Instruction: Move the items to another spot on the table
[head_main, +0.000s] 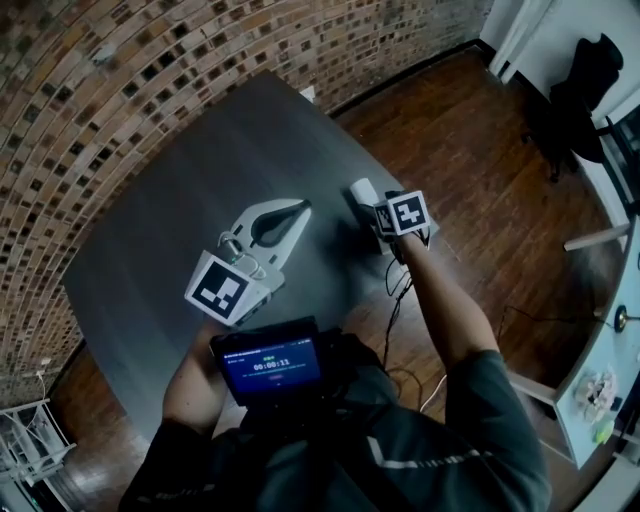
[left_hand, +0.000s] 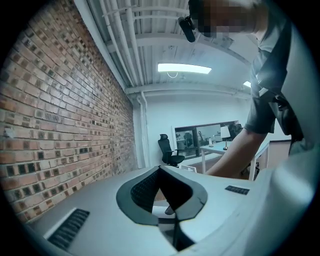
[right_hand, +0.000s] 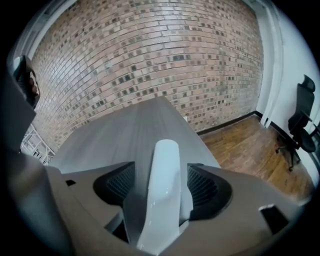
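A white elongated item (head_main: 360, 190) (right_hand: 165, 160) lies on the dark grey table (head_main: 190, 190) near its right edge, its long side pointing away from me. My right gripper (head_main: 366, 208) (right_hand: 161, 186) straddles it. The item sits between the black ribbed pads (right_hand: 121, 186), and a gap shows on the left side, so the jaws are open. My left gripper (head_main: 298, 208) (left_hand: 160, 169) hovers over the middle of the table, tilted upward. Its white fingertips meet and hold nothing.
The table's right edge (head_main: 400, 215) runs just beside the right gripper, with wooden floor (head_main: 470, 160) beyond it. A brick wall (head_main: 120, 70) borders the table's far side. A small screen (head_main: 272, 365) sits at my chest, and a cable (head_main: 395, 300) hangs below the right arm.
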